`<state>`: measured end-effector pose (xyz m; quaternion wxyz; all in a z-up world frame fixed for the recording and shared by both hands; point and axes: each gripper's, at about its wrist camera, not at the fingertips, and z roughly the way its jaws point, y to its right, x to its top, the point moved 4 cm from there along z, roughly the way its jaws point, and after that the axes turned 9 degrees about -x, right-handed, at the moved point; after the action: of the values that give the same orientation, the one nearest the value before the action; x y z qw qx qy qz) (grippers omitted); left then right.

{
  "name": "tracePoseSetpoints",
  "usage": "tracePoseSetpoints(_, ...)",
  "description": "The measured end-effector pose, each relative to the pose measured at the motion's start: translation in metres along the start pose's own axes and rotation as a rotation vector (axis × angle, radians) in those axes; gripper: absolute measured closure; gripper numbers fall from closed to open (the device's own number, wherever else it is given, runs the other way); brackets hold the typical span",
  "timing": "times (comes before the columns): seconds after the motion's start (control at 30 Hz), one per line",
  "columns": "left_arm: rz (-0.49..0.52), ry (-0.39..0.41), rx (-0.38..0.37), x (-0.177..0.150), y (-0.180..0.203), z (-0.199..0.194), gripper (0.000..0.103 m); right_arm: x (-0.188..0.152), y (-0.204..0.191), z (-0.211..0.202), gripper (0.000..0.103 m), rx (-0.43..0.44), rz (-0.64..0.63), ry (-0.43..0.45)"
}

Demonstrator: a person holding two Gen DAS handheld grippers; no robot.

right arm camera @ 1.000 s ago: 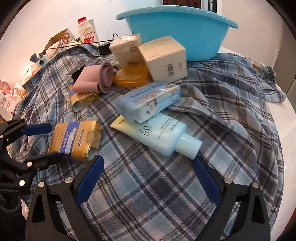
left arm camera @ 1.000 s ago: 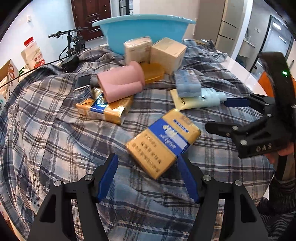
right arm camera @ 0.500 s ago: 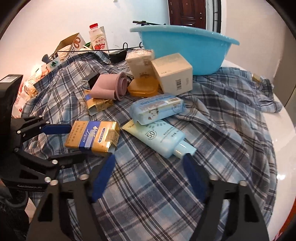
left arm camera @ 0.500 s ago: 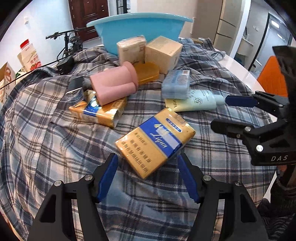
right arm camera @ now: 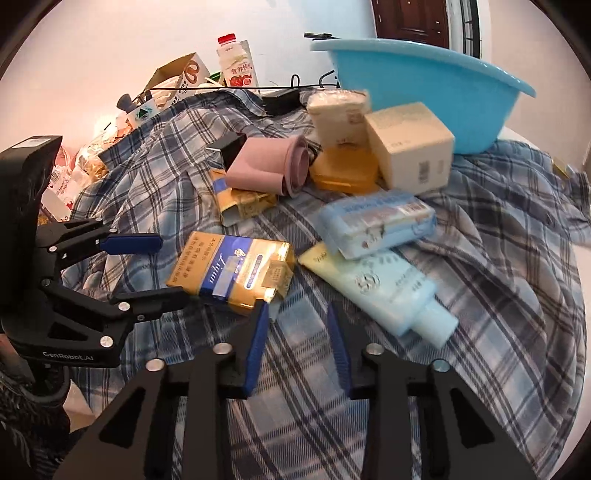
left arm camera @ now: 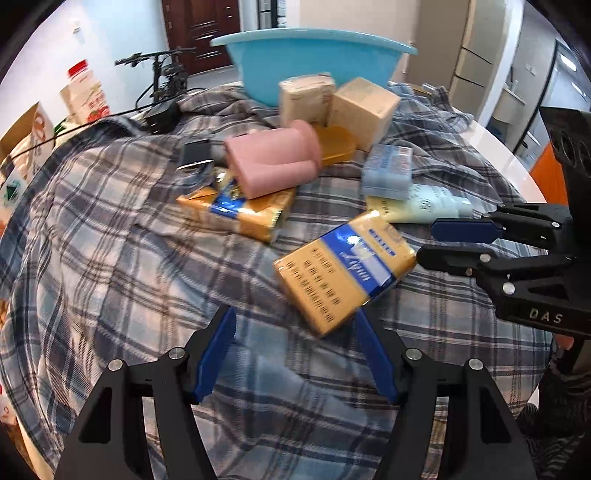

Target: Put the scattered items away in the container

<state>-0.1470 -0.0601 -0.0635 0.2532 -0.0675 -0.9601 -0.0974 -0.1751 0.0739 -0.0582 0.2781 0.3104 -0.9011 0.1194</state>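
Lying beyond the left gripper (left arm camera: 295, 354) jaws: gold pack (left arm camera: 345, 273), ungripped.

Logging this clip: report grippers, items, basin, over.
Left hand-held gripper open, gold pack at its tips, ungripped. Right hand-held gripper closing, empty. Other items piled on plaid cloth between pack and blue basin.

A dark brown panelled door (left arm camera: 201, 33) stands at the upper middle of the left wrist view, set in a pale blue wall (left arm camera: 110, 40) that fills the upper left. Beige cabinets (left arm camera: 469, 62) rise at the upper right, with a lit doorway (left arm camera: 565, 77) beyond them at the right edge. A white tabletop (left arm camera: 506, 155) shows at the right, an orange chair (left arm camera: 554, 173) just beside it. In the right wrist view the wall (right arm camera: 110, 48) at the upper left glows pinkish white.
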Motion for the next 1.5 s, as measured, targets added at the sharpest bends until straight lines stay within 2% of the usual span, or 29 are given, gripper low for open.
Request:
tracePoseSetpoints(0.13, -0.020, 0.009, 0.012, -0.001, -0.010, -0.004, 0.034, 0.004, -0.001, 0.005, 0.081, -0.005, -0.005, -0.001)
tracePoseSetpoints(0.43, -0.063, 0.014, 0.055, -0.001, -0.032, -0.008, 0.034, 0.011, 0.010, 0.006, 0.081, -0.052, 0.006, 0.001)
tracePoseSetpoints(0.63, -0.083, 0.011, 0.069, 0.006, -0.040, -0.002, 0.034, 0.009, -0.006, 0.012, 0.081, -0.036, -0.033, -0.018)
tracePoseSetpoints(0.77, -0.063, -0.016, 0.116, 0.011, -0.040, 0.012, 0.034, 0.002, -0.006, 0.005, 0.081, -0.033, -0.036, -0.018)
tracePoseSetpoints(1.07, -0.033, -0.017, 0.112, 0.018, -0.032, 0.016, 0.034, -0.020, -0.009, -0.003, 0.081, 0.008, -0.032, -0.033)
tracePoseSetpoints(1.4, -0.037, 0.049, 0.108, 0.027, -0.027, -0.009, 0.034, -0.024, -0.009, -0.004, 0.081, 0.031, -0.033, -0.035)
tracePoseSetpoints(1.5, -0.037, 0.060, 0.105, 0.029, -0.027, -0.012, 0.028, -0.024, -0.007, -0.006, 0.081, 0.025, -0.021, -0.030)
